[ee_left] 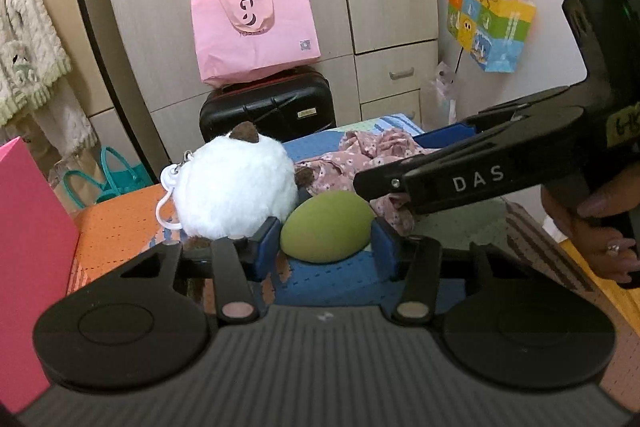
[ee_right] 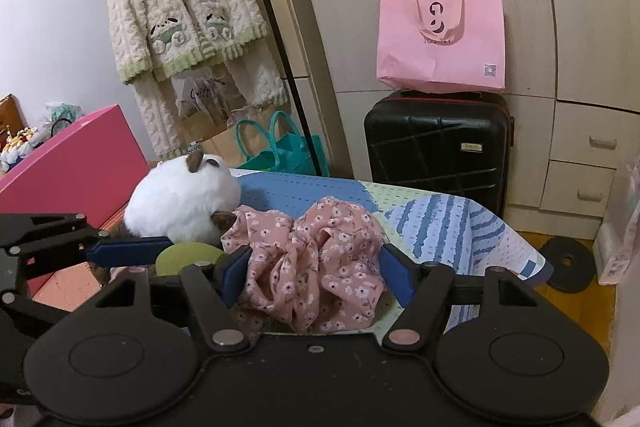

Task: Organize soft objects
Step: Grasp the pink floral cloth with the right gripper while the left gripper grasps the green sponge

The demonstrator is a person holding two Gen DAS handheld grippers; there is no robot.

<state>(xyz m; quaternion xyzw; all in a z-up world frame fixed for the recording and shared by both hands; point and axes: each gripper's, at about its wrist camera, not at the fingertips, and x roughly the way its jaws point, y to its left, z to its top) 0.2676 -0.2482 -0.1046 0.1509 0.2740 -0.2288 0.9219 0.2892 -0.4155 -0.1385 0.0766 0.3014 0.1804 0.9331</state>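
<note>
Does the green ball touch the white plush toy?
Touching: in the left wrist view the green ball presses against the white plush toy, with no gap visible.

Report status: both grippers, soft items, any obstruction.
Left gripper open around green egg-shaped ball. Right gripper open, straddling pink floral cloth. White plush sits against the ball's left.

The plush toy (ee_left: 234,187) is white with brown ears. The egg-shaped soft ball (ee_left: 326,227) is olive green. The crumpled cloth (ee_right: 316,267) is dusty pink with a small white floral print. The table mat (ee_right: 448,223) is perforated, with orange, blue, pale green and blue-striped patches. Gripper finger pads (ee_left: 264,247) are blue on black bodies. The tote bag (ee_right: 440,35) is pink; the suitcase (ee_right: 436,143) is black with red trim. The hanging cardigan (ee_right: 180,3) is cream with green trim.
</note>
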